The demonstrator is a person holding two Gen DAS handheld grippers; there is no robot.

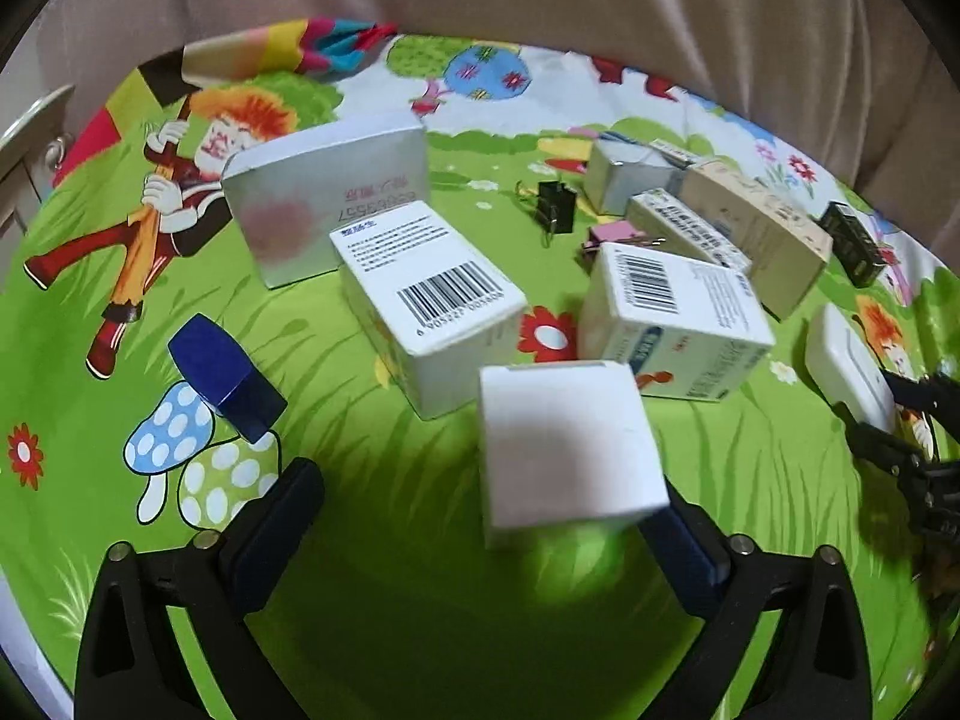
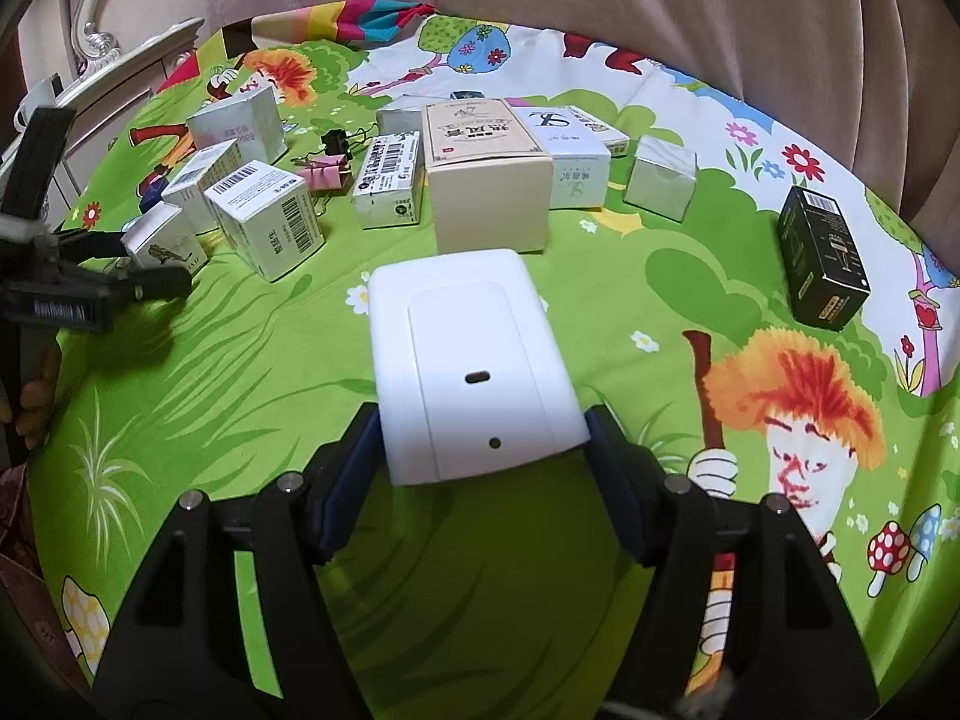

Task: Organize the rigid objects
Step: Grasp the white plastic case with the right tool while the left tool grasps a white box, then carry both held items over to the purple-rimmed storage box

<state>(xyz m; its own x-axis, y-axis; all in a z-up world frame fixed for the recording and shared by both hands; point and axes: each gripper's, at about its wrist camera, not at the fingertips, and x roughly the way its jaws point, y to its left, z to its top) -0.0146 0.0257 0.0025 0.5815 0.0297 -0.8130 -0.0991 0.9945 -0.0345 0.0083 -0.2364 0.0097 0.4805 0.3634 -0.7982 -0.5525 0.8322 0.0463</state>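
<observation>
In the left wrist view my left gripper (image 1: pixel 480 516) is open; a small white box (image 1: pixel 567 450) stands by its right finger (image 1: pixel 684 546), the left finger apart from it. Behind it lie two white barcode boxes (image 1: pixel 432 306) (image 1: pixel 672 324) and a silver box (image 1: pixel 327 204). In the right wrist view my right gripper (image 2: pixel 483 456) is shut on a flat white switch-plate box (image 2: pixel 471 360), held above the cloth. The same white box shows at the right edge of the left wrist view (image 1: pixel 849 366).
A cartoon-printed green cloth (image 2: pixel 240 360) covers the table. A beige box (image 2: pixel 489 180), white and silver boxes (image 2: pixel 660 177), a black box (image 2: pixel 822 258), a blue block (image 1: pixel 225 378), and black (image 1: pixel 555 207) and pink (image 2: pixel 327 174) binder clips lie about. A curtain hangs behind.
</observation>
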